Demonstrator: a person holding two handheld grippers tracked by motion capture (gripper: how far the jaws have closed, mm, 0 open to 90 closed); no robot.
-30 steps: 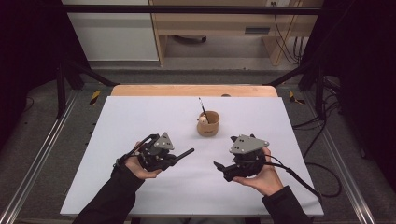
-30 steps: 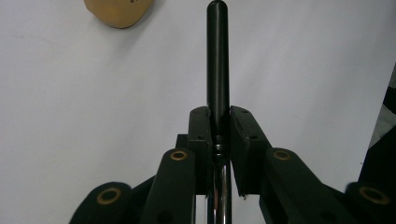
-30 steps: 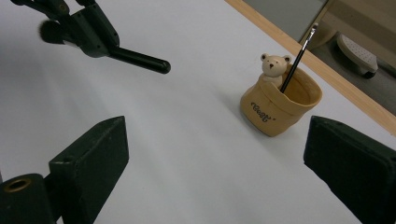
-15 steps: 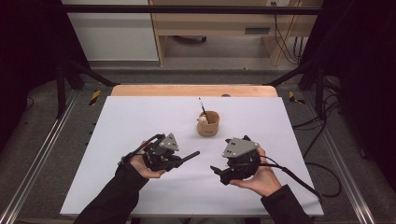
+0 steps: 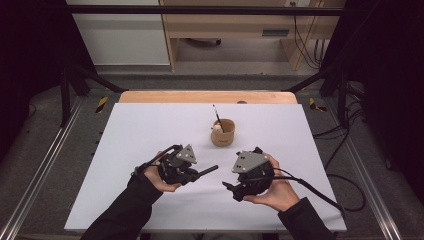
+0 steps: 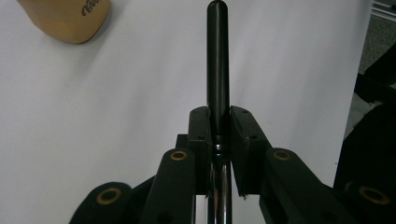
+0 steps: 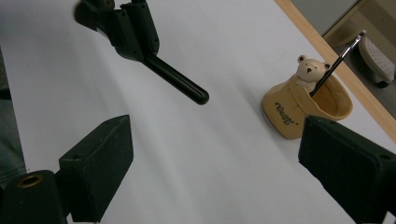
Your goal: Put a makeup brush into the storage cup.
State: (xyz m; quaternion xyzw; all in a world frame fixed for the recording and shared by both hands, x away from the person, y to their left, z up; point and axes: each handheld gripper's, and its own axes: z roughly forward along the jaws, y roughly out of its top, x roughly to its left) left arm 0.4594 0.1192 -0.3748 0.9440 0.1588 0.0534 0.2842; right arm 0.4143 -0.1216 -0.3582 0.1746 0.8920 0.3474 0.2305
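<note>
**Brush gripped, not yet in holder**

Left gripper is clamped on a black makeup brush, handle end sticking out toward 2 o'clock, above the white table. Right gripper has jaws spread wide, nothing between them. Done: brush picked up. Left, likely: drop it into the tan bear-shaped holder, sitting at 1 o'clock from the left gripper, apart from it. One thin brush already leans inside; it may crowd the opening. Path between looks bare.

Both forearms wear dark, long sleeves. Each hand carries a black two-jaw tool: the left tool and the right tool each bear a grey three-cornered plate and brass-coloured screw bushings. A black cable trails from each.
</note>
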